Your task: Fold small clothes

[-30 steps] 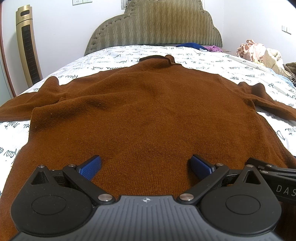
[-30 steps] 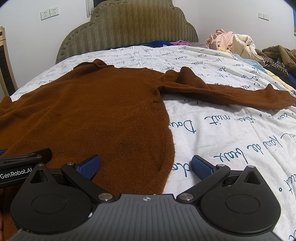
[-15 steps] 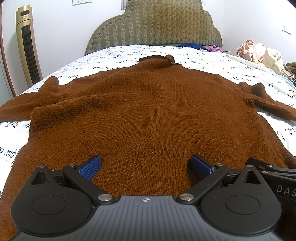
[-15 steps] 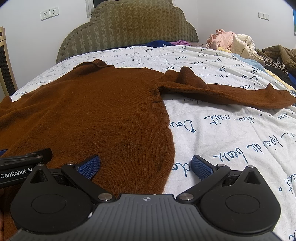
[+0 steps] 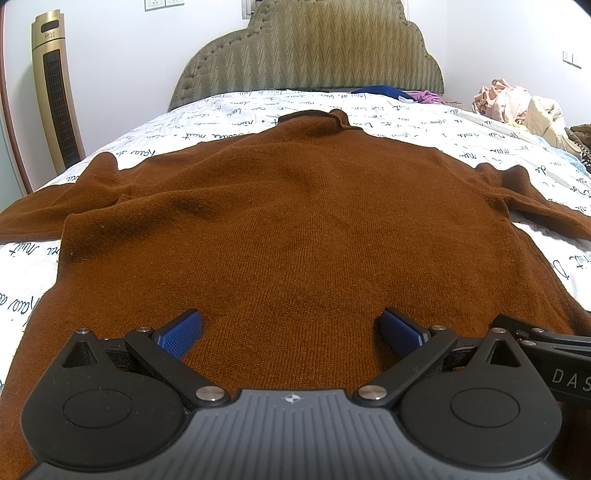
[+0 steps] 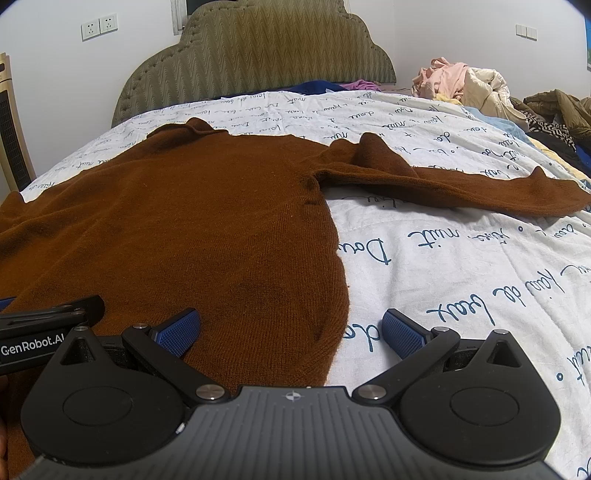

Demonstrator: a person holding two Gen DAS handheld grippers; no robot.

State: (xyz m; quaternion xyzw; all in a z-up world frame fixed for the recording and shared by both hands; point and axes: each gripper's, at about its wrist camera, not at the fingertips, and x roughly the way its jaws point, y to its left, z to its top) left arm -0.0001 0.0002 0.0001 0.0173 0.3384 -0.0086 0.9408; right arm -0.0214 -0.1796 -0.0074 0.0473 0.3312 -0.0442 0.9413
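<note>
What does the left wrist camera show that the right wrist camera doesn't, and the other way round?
Only the left wrist view shows the sweater's left sleeve and the whole gold tower fan. Only the right wrist view shows the right sleeve stretched out to its cuff, two wall sockets and dark clothes at the bed's edge. Both show the brown sweater spread flat on the printed bedsheet, the headboard, and open fingers over the hem.

The brown sweater's (image 5: pixel 295 229) hem hides behind the tongs' housing; its left sleeve runs off-frame.
</note>
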